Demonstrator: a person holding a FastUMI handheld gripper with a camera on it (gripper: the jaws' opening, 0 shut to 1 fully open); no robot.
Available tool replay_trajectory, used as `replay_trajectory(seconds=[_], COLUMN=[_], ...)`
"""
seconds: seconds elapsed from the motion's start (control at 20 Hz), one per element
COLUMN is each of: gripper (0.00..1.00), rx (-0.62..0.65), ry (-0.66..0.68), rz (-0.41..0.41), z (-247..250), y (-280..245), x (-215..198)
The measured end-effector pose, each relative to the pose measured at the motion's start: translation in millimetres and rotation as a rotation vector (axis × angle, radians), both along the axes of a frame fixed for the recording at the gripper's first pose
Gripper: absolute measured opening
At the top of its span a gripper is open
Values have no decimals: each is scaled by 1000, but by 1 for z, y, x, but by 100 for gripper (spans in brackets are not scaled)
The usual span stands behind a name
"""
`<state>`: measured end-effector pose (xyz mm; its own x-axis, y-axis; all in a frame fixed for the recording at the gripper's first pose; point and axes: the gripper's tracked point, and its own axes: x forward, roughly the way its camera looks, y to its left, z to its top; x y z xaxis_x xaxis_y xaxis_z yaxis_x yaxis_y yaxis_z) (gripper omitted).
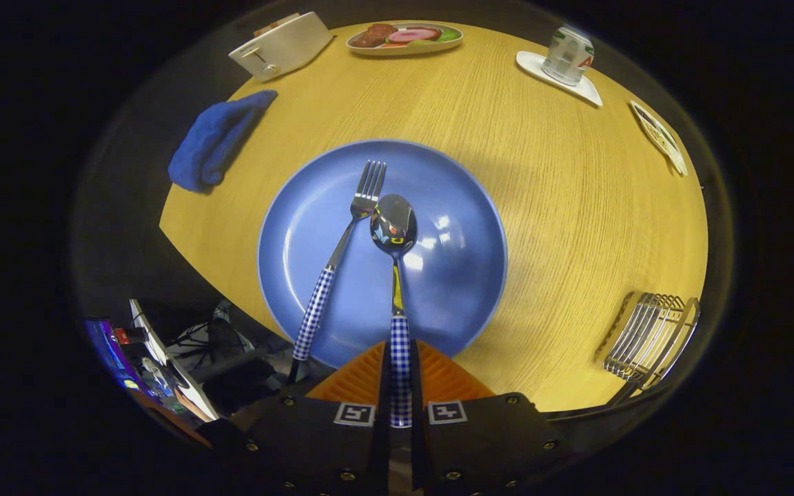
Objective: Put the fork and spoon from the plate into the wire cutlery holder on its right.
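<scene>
Gripper (400, 375) is clamped on the checked handle of the spoon (394, 227), bowl over the blue plate (459, 207); the fork (342, 255) lies just left. Recommend lifting level, then swinging right to the wire cutlery holder (648, 334), handle-grip kept firm.

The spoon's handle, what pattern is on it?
Blue-and-white check, clearest in the gripper view, where the spoon handle sits between the hand-held gripper fingers.

Tongs (400, 375) clamp the spoon (395, 275) handle above the plate (466, 227).

Bright overhead light, glare spots on the plate (300, 227), sharp centre, strong fisheye bending and darkening toward edges.
</scene>
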<state>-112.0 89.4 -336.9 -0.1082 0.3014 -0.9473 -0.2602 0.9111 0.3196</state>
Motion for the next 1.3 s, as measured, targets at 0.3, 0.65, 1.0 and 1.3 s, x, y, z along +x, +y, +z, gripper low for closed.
replay_trajectory(seconds=[0.3,0.65,1.0,1.3], gripper=[14,14,14,13], rx=[28,122,166,173], ry=[19,66,97,91], rz=[-26,-149,-194,-159], z=[36,66,80,79], y=[-28,-41,-48,-46], x=[7,15,26,44])
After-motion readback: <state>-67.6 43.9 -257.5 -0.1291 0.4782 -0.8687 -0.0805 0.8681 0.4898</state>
